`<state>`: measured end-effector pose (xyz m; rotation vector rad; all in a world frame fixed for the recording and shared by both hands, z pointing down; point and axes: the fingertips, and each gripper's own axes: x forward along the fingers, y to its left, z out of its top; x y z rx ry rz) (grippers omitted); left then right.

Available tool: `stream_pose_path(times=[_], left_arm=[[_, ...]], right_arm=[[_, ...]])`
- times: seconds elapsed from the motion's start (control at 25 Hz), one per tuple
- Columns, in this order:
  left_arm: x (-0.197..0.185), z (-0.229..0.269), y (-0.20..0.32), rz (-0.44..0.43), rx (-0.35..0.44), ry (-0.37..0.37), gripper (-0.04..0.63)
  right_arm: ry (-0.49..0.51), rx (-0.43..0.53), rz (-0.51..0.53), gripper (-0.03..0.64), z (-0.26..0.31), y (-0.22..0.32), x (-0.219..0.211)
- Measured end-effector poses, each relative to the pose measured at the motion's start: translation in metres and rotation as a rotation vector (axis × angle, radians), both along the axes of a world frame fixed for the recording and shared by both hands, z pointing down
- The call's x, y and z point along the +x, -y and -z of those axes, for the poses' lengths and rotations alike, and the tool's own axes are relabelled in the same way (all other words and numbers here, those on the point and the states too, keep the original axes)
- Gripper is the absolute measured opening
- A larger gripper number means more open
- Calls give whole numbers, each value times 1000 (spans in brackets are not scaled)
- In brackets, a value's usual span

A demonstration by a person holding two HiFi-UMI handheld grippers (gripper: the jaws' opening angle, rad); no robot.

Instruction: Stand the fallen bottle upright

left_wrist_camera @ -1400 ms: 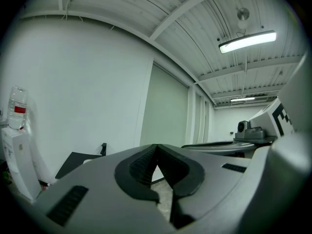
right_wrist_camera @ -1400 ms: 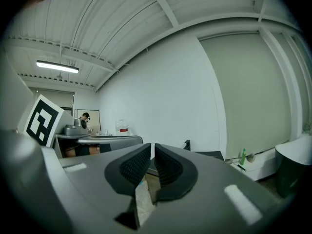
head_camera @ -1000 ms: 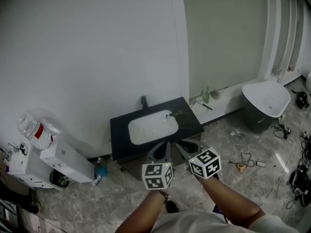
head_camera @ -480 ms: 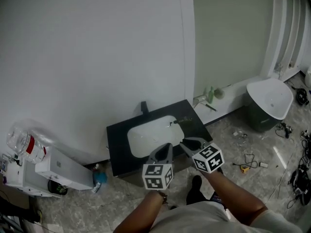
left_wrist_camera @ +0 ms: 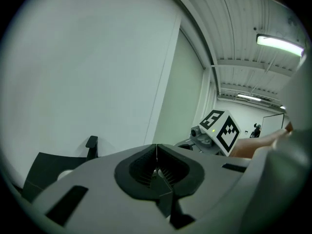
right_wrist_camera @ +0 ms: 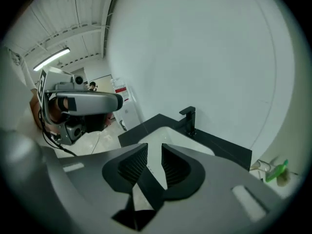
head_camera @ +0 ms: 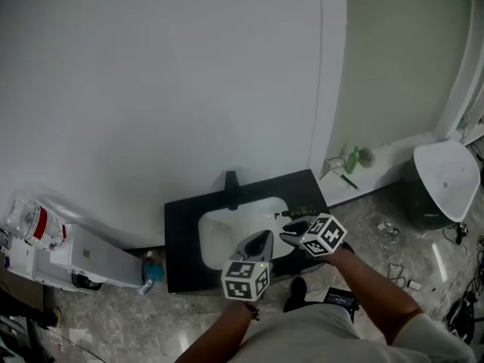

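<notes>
Pale walls (head_camera: 151, 89) are backing the black countertop (head_camera: 181, 233). You are opening the right gripper (right_wrist_camera: 155, 152), empty, presumably for the small dark-green bottle (head_camera: 299, 213) lying there. The left gripper (left_wrist_camera: 156, 152) is idling, jaws together.

Counter: a black slab (head_camera: 181, 240) set against the white wall.
Set into counter: a white oval basin (head_camera: 227, 229) that fills most of the middle.
Back edge of counter: a black tap (head_camera: 231, 180), upright behind the basin.
Counter, right of basin: a small dark object (head_camera: 300, 213), too small to make out.
Floor: grey marbled tiles (head_camera: 378, 267).
Floor, left: a long white box (head_camera: 91, 249), with a small blue item (head_camera: 153, 267) just beside the end nearest the counter.
Floor, right: a white tub (head_camera: 446, 176) and loose cables (head_camera: 389, 233), apart from the counter.
</notes>
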<state>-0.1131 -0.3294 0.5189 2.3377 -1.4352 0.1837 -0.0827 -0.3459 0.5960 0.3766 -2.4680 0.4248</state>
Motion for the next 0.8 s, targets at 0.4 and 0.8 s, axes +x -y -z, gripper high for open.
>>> stream_pose_path(times=[0.4,0.8], left_arm=[[-16,-36,129,204,-98,22,9],[-45,-77,172,251,-186,20,9]], right_arm=[[-269,-51,435,86,-104,134,-7],[-544,-130,690,109,-217,174,-17]])
